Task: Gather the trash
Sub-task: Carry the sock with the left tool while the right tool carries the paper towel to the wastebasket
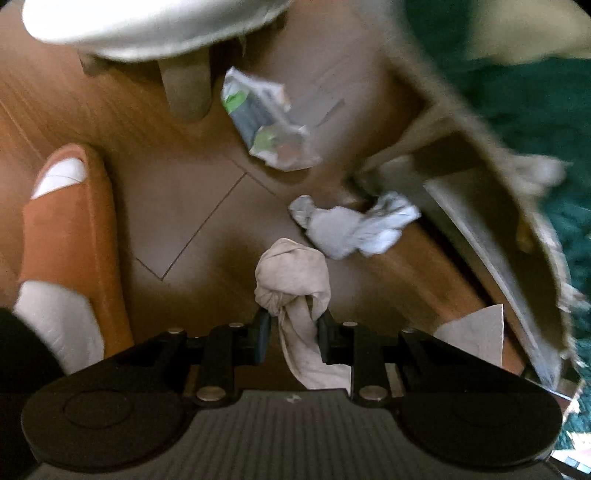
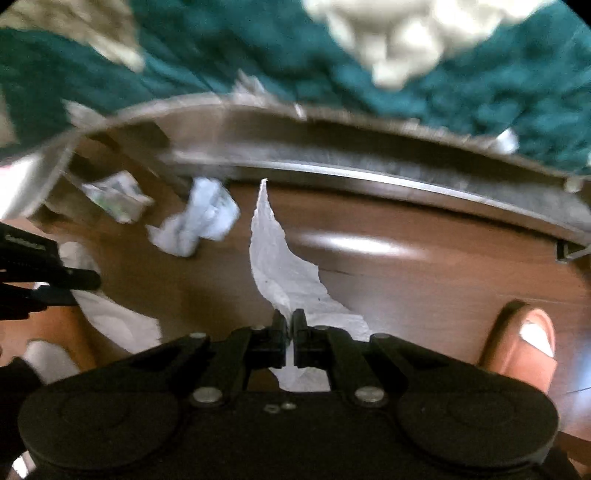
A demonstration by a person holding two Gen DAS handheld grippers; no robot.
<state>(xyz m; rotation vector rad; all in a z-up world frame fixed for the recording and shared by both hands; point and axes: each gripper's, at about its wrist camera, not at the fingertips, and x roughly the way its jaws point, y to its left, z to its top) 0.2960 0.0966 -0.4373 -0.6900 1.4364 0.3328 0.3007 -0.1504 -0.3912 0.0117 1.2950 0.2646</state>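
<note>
My left gripper [image 1: 293, 315] is shut on a crumpled beige tissue [image 1: 291, 273], which hangs above the wooden floor. In the right wrist view my right gripper [image 2: 290, 319] is shut on a thin white tissue sheet [image 2: 275, 251] that stands up from its fingertips. On the floor lie a crumpled white paper ball [image 1: 351, 225] [image 2: 199, 218] and a crushed green-and-white wrapper [image 1: 266, 118] [image 2: 114, 197]. The left gripper [image 2: 74, 280] shows at the left edge of the right wrist view with its beige tissue [image 2: 110, 314] beneath it.
A person's foot in a white sock and orange slipper [image 1: 70, 236] stands at left; the other slipper [image 2: 524, 347] shows at right. A bed frame edge [image 2: 369, 173] with a teal blanket [image 2: 258, 55] borders the floor. A white rounded object [image 1: 147, 26] sits at the top.
</note>
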